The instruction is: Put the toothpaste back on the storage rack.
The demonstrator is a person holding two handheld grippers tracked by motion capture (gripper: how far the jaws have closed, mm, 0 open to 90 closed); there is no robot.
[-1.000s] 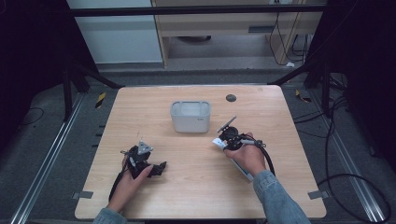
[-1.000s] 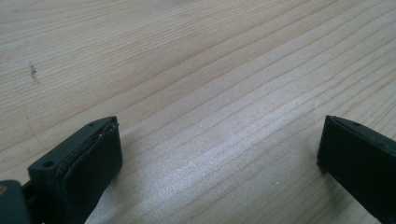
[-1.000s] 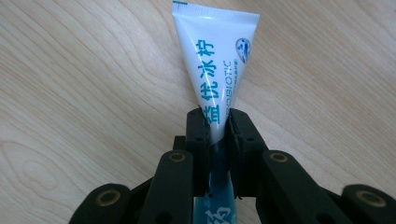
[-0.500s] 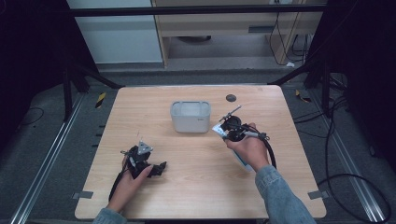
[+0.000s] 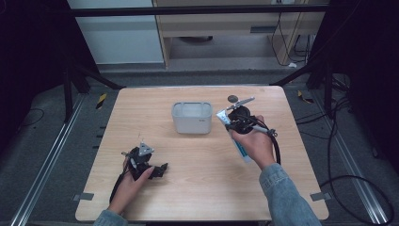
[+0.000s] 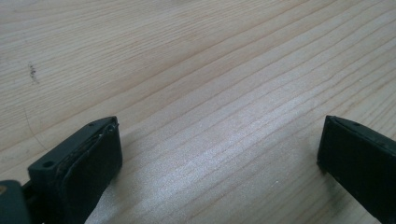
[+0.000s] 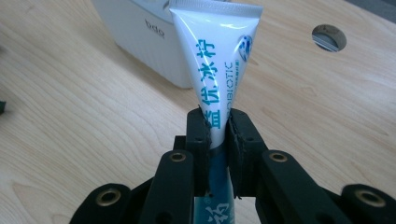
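A white toothpaste tube with blue lettering stands between the pads of my right gripper, which is shut on it about mid-length. In the high view the tube is lifted off the table, its flat end up beside the right wall of a white rectangular container. My right gripper hangs just right of that container. My left gripper rests low on the wooden table at the front left. Its jaws stand wide apart over bare wood, with nothing between them.
A small round hole is in the tabletop behind the right gripper, also seen as the hole to the right of the tube. The container lies close behind the tube. Black cables trail from both grippers.
My right gripper has risen with the tube and moved farther from the person, closer to the container's right side. The left gripper has stayed where it was.
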